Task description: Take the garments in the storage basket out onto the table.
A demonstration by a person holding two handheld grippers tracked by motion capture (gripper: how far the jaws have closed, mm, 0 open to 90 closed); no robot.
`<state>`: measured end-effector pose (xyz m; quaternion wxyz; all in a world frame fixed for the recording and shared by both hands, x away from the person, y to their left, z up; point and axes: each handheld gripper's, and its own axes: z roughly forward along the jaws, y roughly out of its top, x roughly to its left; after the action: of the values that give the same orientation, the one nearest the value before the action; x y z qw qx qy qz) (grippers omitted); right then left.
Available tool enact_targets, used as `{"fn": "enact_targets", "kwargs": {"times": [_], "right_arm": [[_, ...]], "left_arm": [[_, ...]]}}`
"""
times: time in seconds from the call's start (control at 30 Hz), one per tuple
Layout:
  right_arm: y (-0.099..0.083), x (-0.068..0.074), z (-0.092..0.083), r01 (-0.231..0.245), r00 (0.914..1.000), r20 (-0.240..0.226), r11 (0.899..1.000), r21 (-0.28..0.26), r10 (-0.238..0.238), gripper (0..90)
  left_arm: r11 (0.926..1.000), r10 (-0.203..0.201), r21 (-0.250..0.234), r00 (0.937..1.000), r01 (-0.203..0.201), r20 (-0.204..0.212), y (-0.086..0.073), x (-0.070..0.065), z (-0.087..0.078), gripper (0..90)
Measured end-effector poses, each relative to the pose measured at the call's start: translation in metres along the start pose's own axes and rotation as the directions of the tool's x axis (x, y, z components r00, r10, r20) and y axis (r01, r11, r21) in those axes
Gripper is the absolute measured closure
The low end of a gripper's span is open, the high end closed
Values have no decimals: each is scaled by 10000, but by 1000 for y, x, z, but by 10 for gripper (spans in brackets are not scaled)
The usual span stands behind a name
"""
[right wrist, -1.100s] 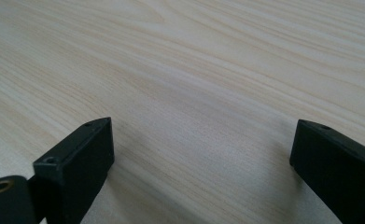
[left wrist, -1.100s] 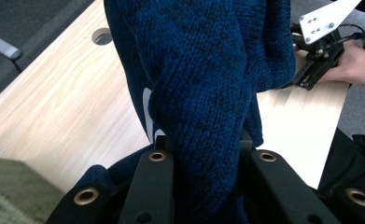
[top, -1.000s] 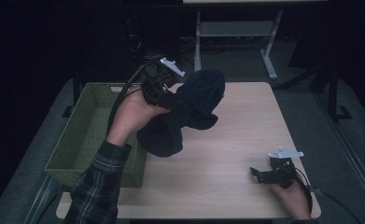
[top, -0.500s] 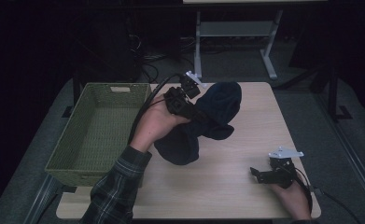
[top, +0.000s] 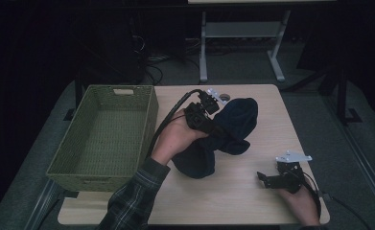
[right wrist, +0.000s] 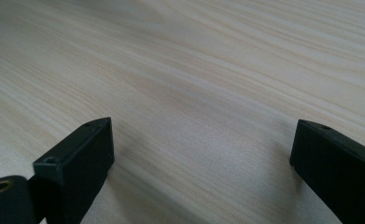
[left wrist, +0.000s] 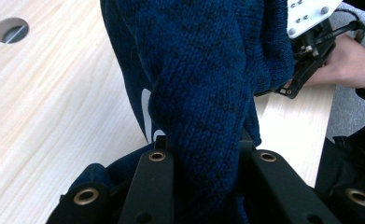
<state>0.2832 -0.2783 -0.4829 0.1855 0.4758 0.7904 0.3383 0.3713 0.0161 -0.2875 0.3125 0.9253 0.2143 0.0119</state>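
We pinch a fold of the dark blue knitted garment (top: 228,132) in our left tongs (top: 213,125), its lower part slumped on the pale wooden desk (top: 252,201) beside the green woven basket (top: 103,139), seemingly its destination. Our right tongs (top: 266,178) rest wide, empty, ready to help.

The high view is dim: the desk (top: 242,191) is softly lit from above, and the room beyond it falls into near black. Both claw views are brighter and sharp on the wood grain, while the black jaws at their lower edges look slightly soft.
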Motion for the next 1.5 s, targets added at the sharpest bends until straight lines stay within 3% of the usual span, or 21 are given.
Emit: {"fn": "enact_targets", "kwargs": {"times": [0.37, 0.7, 0.87, 1.17, 1.3, 1.5], "right_arm": [[0, 0, 0, 23, 10000, -7, 10000, -7, -23, 58], [0, 0, 0, 39, 10000, -1, 10000, -12, -39, 58], [0, 0, 0, 41, 10000, -2, 10000, -8, -41, 58], [0, 0, 0, 14, 10000, -41, 10000, 35, -14, 58], [0, 0, 0, 37, 10000, -34, 10000, 24, -37, 58], [0, 0, 0, 37, 10000, -48, 10000, 8, -37, 58]], "left_arm": [[9996, -221, 164, 9996, 219, 157, -2, 0, 34, 769], [9976, -539, 466, 9970, 513, 564, -7, 1, 73, 765], [9972, -644, 432, 9953, 614, 718, -10, 5, 84, 760], [9945, -957, 489, 9932, 926, 657, -17, 19, 102, 749], [9907, -1295, 513, 9886, 1258, 764, -22, 29, 111, 747], [9872, -1501, 600, 9878, 1475, 421, -30, 40, 127, 711]]}}
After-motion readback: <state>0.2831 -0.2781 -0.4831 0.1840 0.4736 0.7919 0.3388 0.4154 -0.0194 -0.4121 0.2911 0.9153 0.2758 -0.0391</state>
